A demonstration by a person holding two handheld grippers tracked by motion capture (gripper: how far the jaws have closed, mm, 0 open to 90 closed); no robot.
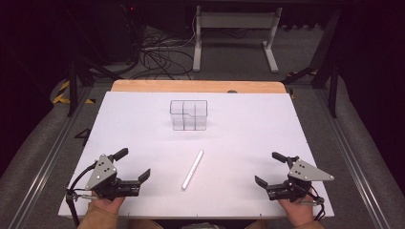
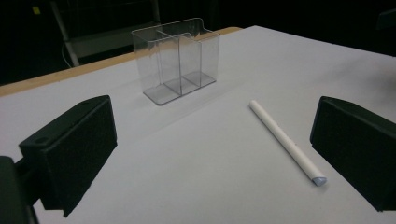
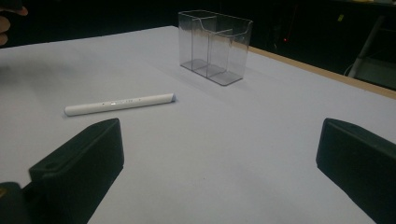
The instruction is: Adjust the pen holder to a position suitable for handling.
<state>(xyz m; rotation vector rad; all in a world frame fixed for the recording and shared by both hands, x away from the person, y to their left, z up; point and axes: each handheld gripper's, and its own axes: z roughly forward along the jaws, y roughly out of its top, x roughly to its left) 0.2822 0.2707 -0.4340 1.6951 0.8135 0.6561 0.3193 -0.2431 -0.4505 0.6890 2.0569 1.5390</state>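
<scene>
White pen (image 1: 192,169) is lying flat on the white table (image 1: 248,138), slanting from near the person's edge up toward the far side, with nothing touching it. In the left gripper view the pen (image 2: 286,141) is showing a small bluish-grey tip at its near end. In the right gripper view the pen (image 3: 119,103) is carrying a faint row of small marks along its barrel, too small to read as writing.

Beyond the pen, well apart from it, a clear plastic organizer (image 1: 189,115) is standing upright on the table, split by inner walls into compartments; it is looking empty, and no label can be made out on it (image 2: 177,60) (image 3: 215,45).

To the left of the pen, the left gripper (image 1: 134,166) is resting low at the table's near edge, held by the person's left hand (image 1: 102,210), its jaws spread wide and gripping nothing. To the right of the pen, the right gripper (image 1: 270,169) is sitting at the near edge in the person's right hand (image 1: 298,212), its jaws likewise spread apart and empty. Both grippers are staying well apart from the pen.

Past the organizer, a wooden strip (image 1: 198,86) is edging the table's far side, and cables (image 1: 157,55) are lying on the floor behind it beside a white frame (image 1: 234,36).
</scene>
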